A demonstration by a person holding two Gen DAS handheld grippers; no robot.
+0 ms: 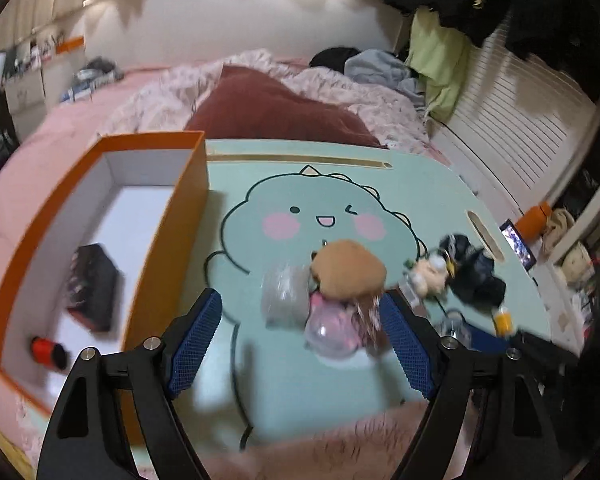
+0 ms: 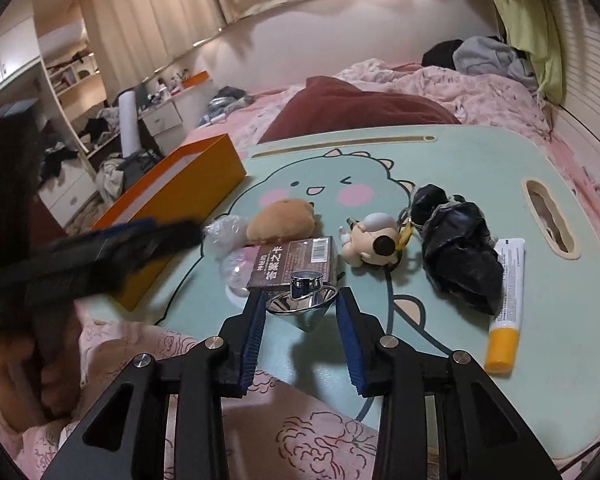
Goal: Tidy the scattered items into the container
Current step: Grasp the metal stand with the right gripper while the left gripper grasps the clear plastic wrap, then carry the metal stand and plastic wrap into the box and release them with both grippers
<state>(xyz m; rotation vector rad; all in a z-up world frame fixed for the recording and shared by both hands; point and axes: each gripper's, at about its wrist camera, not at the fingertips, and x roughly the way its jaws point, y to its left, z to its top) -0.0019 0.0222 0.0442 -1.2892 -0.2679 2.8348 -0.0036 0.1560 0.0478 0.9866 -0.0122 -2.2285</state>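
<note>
Right claw (image 2: pixel 301 308): pads clamped on the rim of a chrome spinning top (image 2: pixel 302 296), held above the bench (image 2: pixel 480 168).
Left claw (image 1: pixel 300 322): spread wide, gripping nothing; brown plush (image 1: pixel 350 270) just beyond its tips, orange box (image 1: pixel 172 216) left of it.

A mint lap table (image 2: pixel 480 168) with a dinosaur print sits on a pink bed (image 2: pixel 500 96). At its left edge stands an orange box (image 2: pixel 188 188). Mid-frame lie a brown plush (image 2: pixel 280 220), a clear bag (image 2: pixel 224 232), a dark card box (image 2: pixel 296 260) and a white figurine (image 2: pixel 372 240). To the right lie a black bag (image 2: pixel 456 252) and a tube (image 2: pixel 506 300).
</note>
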